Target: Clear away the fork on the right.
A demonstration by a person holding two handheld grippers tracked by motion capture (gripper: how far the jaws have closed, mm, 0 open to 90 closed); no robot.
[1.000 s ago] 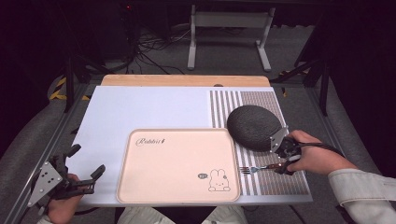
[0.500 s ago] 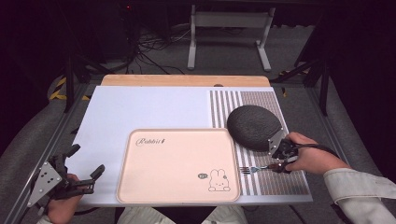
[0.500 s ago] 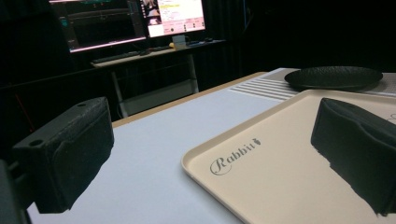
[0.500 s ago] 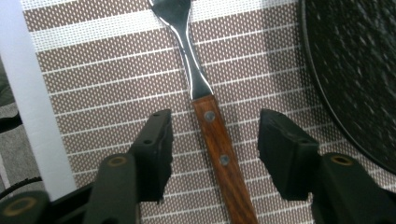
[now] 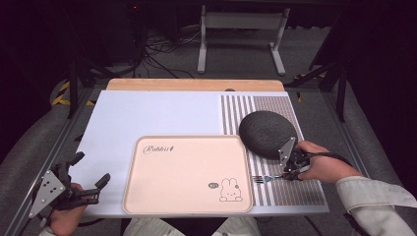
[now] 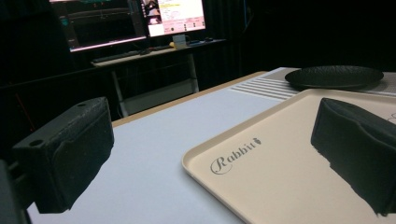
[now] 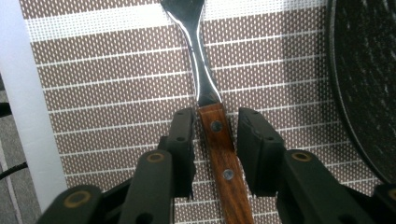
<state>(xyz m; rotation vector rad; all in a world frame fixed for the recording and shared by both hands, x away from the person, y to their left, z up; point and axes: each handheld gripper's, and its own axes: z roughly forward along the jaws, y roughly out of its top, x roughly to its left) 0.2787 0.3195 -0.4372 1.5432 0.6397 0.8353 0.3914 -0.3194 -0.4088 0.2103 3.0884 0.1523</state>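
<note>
Closing your right gripper (image 7: 215, 144) around the fork (image 7: 212, 126) handle, gap on its right | left gripper (image 5: 81, 189) wide, holding nothing.

A lab — dark room, lit monitors (image 6: 135, 21) on a desk (image 6: 154, 49), floor cables (image 5: 157, 49).

Overhead plus two close, perhaps low, views

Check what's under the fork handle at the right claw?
The fork lies on the brown striped placemat, its wooden handle between the right claw pads, a gap visible on each side. The mat directly beneath the handle is covered, and the handle's end is hidden.
</note>
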